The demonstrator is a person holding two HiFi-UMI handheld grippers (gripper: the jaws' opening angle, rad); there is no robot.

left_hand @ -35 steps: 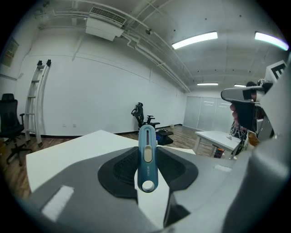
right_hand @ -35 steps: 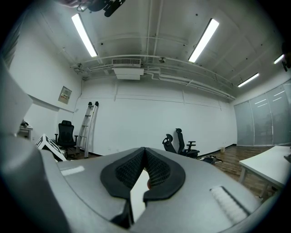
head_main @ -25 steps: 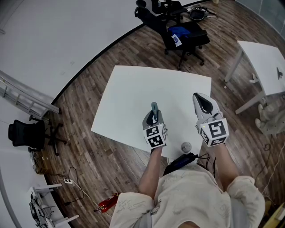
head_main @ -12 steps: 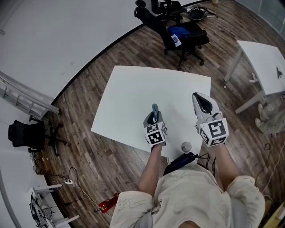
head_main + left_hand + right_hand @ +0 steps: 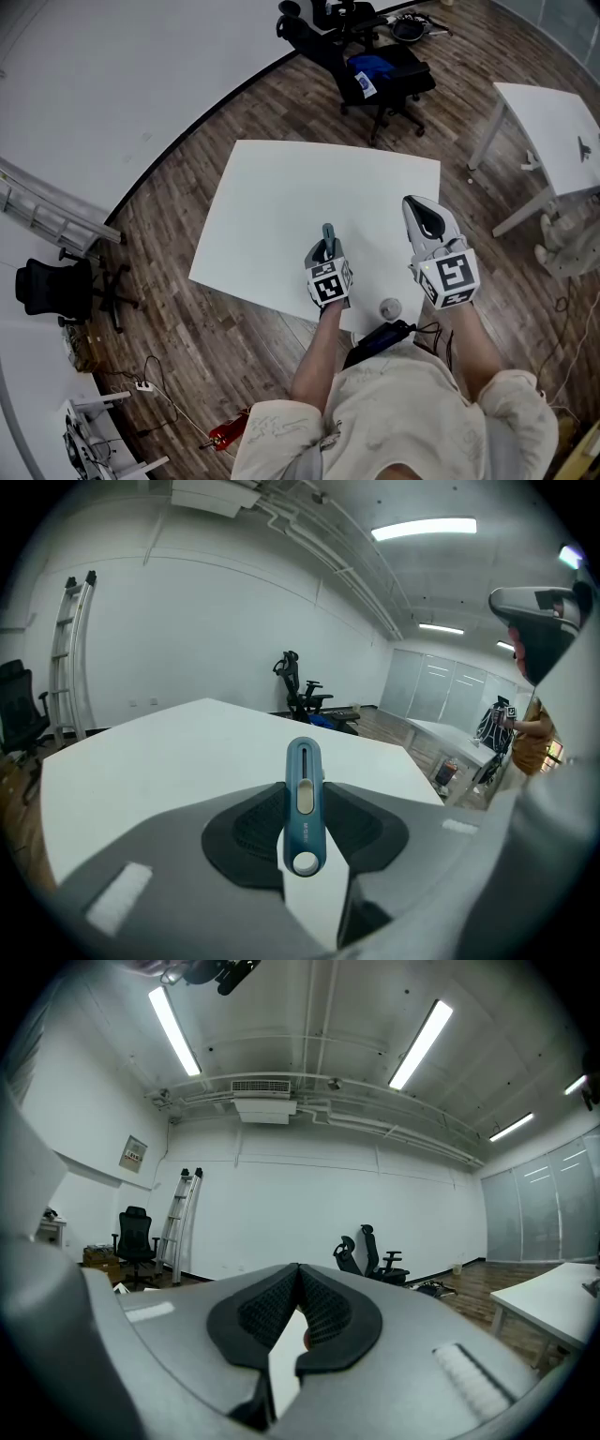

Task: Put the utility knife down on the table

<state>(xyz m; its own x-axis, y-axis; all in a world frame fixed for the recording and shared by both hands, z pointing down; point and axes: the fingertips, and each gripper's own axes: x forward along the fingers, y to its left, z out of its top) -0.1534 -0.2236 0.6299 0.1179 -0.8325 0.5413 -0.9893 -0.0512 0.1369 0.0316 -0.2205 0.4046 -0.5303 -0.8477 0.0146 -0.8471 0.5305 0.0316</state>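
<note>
- I am gripping the blue utility knife in the left tool. The pads are pressing on both sides of its handle, and its slider face is turning up toward the tool's camera.
- The knife's tip is sticking out ahead of the tool's tips, and the butt with its round hole is sitting back between the pads.
- The white bench is lying beneath and ahead of the left tool. The knife is hanging over the bench's near part, and I cannot see it touching the surface.
- I am judging the task as partly done. The knife is over the bench but not yet resting on it.
- What is left is lowering the knife until it is lying on the bench, then spreading the pads and backing the tool away.
- The right tool is hovering beside the left one. Its pads are meeting at the tips with nothing between them, and it is taking no part.
</note>
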